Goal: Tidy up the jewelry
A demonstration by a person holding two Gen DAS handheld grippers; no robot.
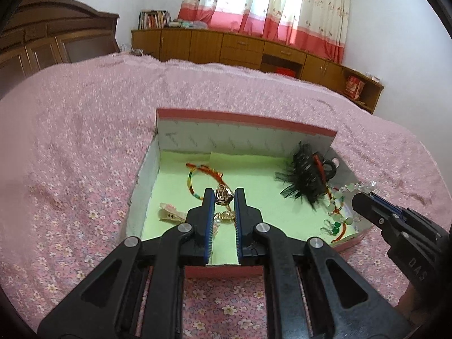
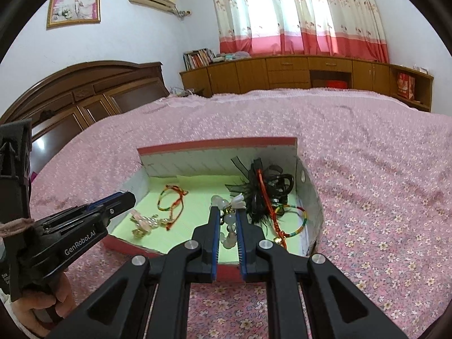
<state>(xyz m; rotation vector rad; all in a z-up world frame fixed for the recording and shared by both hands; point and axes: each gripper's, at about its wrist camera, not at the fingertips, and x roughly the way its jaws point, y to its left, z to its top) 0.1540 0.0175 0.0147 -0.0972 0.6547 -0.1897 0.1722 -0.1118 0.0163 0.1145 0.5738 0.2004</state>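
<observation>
A shallow pink box with a green floor lies on the bed; it also shows in the right wrist view. My left gripper is shut on a gold ornament over the box's near left part. My right gripper is shut on a pale bead bracelet; the bracelet also shows in the left wrist view, held above the box's right side. In the box lie a red-green cord bracelet, a pink hair clip, a black feather hair clip and a rainbow cord bangle.
The box sits on a pink flowered bedspread. A dark wooden headboard is at the left and low wooden cabinets stand under the curtained window behind the bed.
</observation>
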